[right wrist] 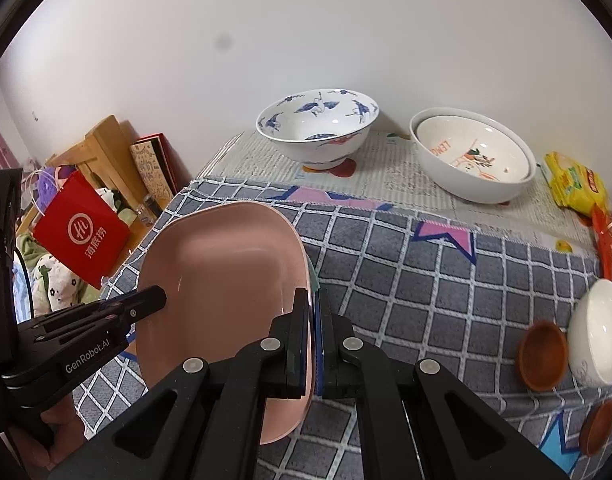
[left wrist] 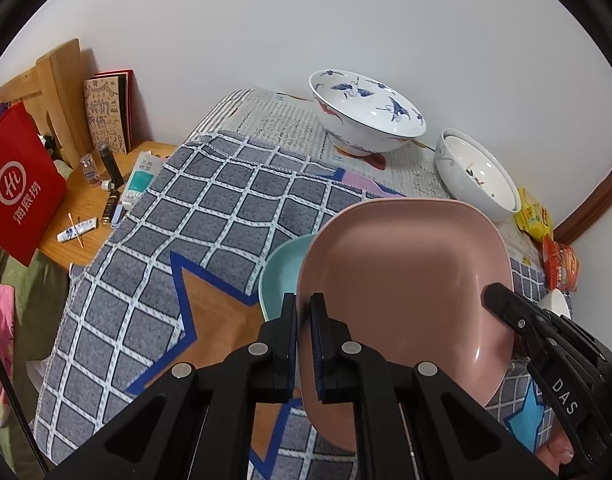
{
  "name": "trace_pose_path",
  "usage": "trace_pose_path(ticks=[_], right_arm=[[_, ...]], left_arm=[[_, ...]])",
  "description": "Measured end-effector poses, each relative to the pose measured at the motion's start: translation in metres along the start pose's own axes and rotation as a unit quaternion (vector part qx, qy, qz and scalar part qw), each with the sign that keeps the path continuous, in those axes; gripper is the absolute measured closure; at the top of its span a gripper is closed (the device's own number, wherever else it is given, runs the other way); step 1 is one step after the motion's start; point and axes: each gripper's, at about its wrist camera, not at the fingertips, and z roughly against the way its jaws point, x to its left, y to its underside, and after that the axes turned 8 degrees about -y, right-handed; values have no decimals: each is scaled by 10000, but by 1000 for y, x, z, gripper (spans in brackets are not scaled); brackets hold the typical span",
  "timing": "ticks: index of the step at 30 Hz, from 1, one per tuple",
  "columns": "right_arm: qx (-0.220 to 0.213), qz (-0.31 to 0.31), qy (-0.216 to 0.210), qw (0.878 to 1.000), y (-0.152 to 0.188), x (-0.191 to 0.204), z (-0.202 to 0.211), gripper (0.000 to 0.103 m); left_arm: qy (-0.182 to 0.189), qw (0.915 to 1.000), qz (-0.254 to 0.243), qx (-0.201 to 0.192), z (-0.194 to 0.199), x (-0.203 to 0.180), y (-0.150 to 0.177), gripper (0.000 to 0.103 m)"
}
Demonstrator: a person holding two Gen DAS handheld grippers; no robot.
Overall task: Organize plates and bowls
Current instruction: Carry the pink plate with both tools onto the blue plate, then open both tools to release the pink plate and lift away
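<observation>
Both grippers hold one pink square plate (left wrist: 402, 280), tilted above the checked cloth. My left gripper (left wrist: 303, 320) is shut on its left rim; my right gripper (right wrist: 312, 320) is shut on its right rim (right wrist: 226, 280). A teal plate (left wrist: 282, 276) lies on the cloth under the pink one; only a sliver (right wrist: 315, 282) shows in the right wrist view. A blue crane bowl (left wrist: 366, 114) (right wrist: 318, 128) and a nested pair of white bowls (left wrist: 474, 178) (right wrist: 474, 160) stand at the back near the wall.
A small white bowl (right wrist: 598, 332) and two small brown dishes (right wrist: 542, 354) (right wrist: 598, 426) sit at the right. Snack packets (right wrist: 578, 188) lie at the far right. A red bag (left wrist: 20, 184), books and small bottles (left wrist: 110, 168) crowd a wooden side table (left wrist: 82, 216) on the left.
</observation>
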Motion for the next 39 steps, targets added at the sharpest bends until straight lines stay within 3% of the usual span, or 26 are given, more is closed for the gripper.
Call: trace_pose_path(ticks=[17,35,39], right_arm=[[290,115,-35,9995,-13,-9,-54,100],[579,302,-3,9979,-5,-18,-85,97],[602,315,-19,9977,-3,-19,-83,96]], left_arm=[[-280,9993,11,260,-43,3,-8,96],[-523,9978,-180,357,-55,-5,-7,96],[-461,9978,-215,435,-53,-6,-5,89]])
